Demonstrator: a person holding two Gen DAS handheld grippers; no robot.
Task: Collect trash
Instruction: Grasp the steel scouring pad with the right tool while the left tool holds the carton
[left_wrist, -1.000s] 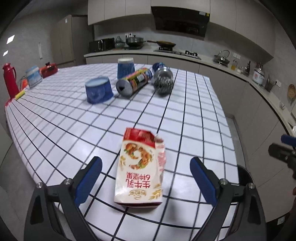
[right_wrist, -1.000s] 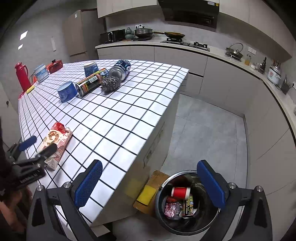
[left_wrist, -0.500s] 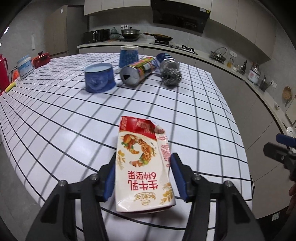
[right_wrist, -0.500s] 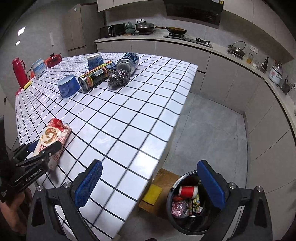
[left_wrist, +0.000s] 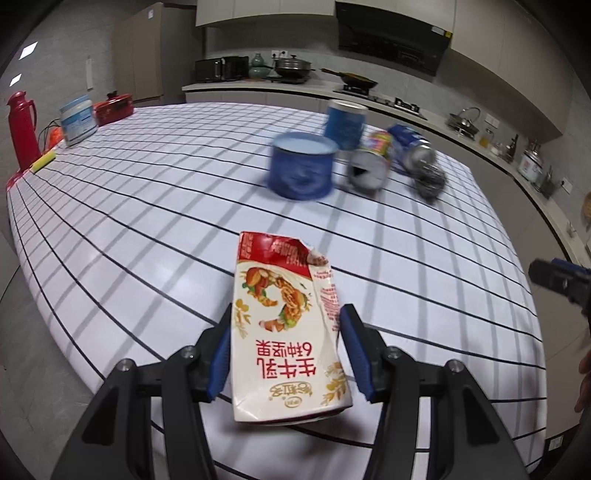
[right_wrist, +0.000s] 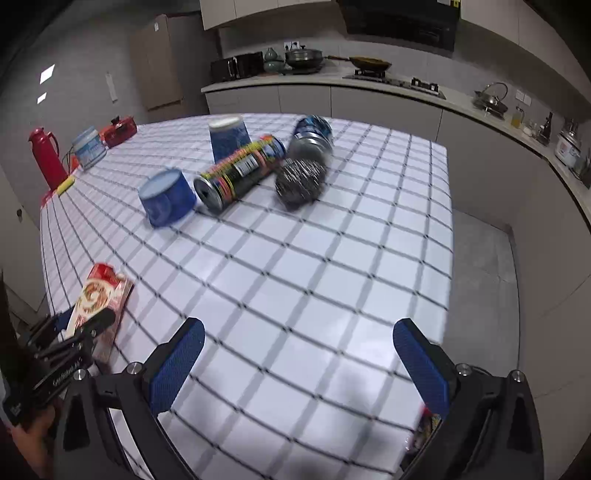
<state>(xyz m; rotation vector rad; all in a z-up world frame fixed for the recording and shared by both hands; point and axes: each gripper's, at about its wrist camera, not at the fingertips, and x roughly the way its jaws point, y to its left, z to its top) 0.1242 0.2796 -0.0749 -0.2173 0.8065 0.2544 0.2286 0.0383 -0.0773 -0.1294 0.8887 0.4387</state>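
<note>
The left gripper (left_wrist: 286, 352) clamps its blue ribbed pads on a flattened, creased milk carton (left_wrist: 286, 332), torn open at its red top, at the six o'clock edge of the glossy white grid-lined table (left_wrist: 147, 229). The right gripper (right_wrist: 295, 365) hangs with its jaws spread wide and nothing between them. Toward twelve o'clock lie an upturned blue paper cup (right_wrist: 168, 201), a printed cylindrical can (right_wrist: 240, 171) on its side and a wiry steel scourer (right_wrist: 299, 179).
</note>
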